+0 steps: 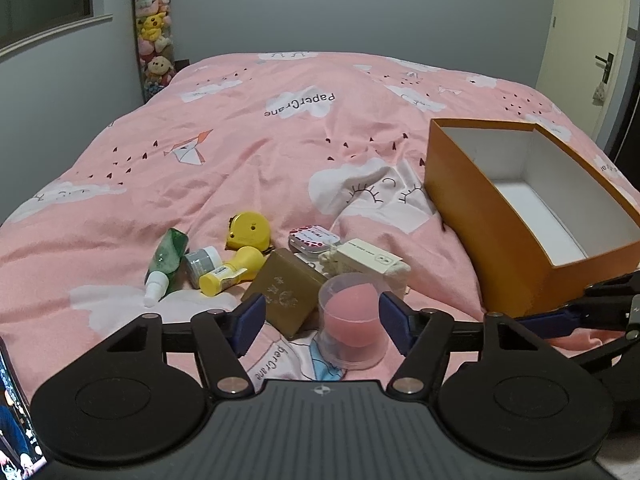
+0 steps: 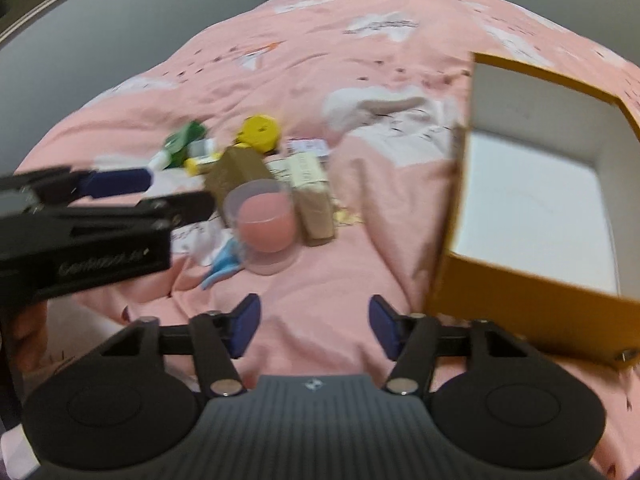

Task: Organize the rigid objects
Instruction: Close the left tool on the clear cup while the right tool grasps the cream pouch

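A clutter of small objects lies on the pink bed: a clear cup with a pink sponge, a gold box, a cream box, a tin, a yellow tape measure, a yellow bottle, a grey jar and a green spray bottle. My left gripper is open, its pads on either side of the cup and gold box. My right gripper is open and empty over bare bedding, beside the open orange box. The cup shows ahead of it.
The orange box stands empty at the right of the pile. A tube of plush toys stands by the far wall, a door at far right. The left gripper's body crosses the right wrist view.
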Demonstrator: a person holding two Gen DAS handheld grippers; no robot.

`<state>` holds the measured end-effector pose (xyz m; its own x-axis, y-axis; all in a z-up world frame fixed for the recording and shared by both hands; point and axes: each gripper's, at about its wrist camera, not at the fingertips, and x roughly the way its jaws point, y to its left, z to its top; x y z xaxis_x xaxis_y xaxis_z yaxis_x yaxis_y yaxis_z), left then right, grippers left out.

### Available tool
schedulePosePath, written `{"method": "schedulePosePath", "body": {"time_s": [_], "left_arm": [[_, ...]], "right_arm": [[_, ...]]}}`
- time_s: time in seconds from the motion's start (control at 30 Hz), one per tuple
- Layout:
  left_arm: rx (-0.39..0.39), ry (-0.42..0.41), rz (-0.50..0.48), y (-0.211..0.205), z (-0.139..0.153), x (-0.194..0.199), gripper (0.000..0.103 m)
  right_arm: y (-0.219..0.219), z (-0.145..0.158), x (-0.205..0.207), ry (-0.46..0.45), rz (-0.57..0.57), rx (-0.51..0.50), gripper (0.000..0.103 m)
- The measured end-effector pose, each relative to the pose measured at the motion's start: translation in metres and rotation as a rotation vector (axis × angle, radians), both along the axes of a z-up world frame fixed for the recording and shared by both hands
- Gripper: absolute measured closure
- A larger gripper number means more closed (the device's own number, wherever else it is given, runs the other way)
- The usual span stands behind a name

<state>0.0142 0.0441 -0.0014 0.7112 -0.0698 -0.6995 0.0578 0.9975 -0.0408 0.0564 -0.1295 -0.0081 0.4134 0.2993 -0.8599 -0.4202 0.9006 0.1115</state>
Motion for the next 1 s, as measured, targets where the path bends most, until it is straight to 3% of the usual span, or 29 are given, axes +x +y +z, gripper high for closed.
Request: {"method": "schedulePosePath", "body": {"time_s": [0.13, 0.27, 0.37, 0.53, 0.67, 0.93, 1.0], "left_arm": [[-0.029, 0.012, 0.015, 0.009, -0.003, 0.008, 0.031], [-0.119, 0.049, -0.006, 0.019, -0.005, 0.017, 0.038], [-0.152, 0.056, -0.015, 0.019, -0.007, 0.021, 0.035], [-0.136, 0.088, -0.077, 0.012, -0.016, 0.029, 0.033], [-0.114, 0.107, -0.112, 0.003, -0.025, 0.035, 0.017], [-0.087, 0.153, -0.114, -0.011, -0.046, 0.051, 0.015], [-0.079, 0.169, -0.101, -0.011, -0.052, 0.055, 0.018]], "right_arm": [[0.01, 0.0, 0.01, -0.021, 0.068, -0.035, 0.051], [0.015, 0.002, 0.026, -0.066, 0.105, -0.076, 0.051], [0.018, 0.002, 0.041, -0.087, 0.123, -0.089, 0.051], [0.016, -0.002, 0.065, -0.079, 0.127, -0.103, 0.059], [0.011, -0.003, 0.078, -0.069, 0.119, -0.09, 0.059], [0.015, -0.01, 0.093, -0.028, 0.103, -0.017, 0.059], [0.018, -0.012, 0.097, -0.013, 0.108, 0.002, 0.059]]}}
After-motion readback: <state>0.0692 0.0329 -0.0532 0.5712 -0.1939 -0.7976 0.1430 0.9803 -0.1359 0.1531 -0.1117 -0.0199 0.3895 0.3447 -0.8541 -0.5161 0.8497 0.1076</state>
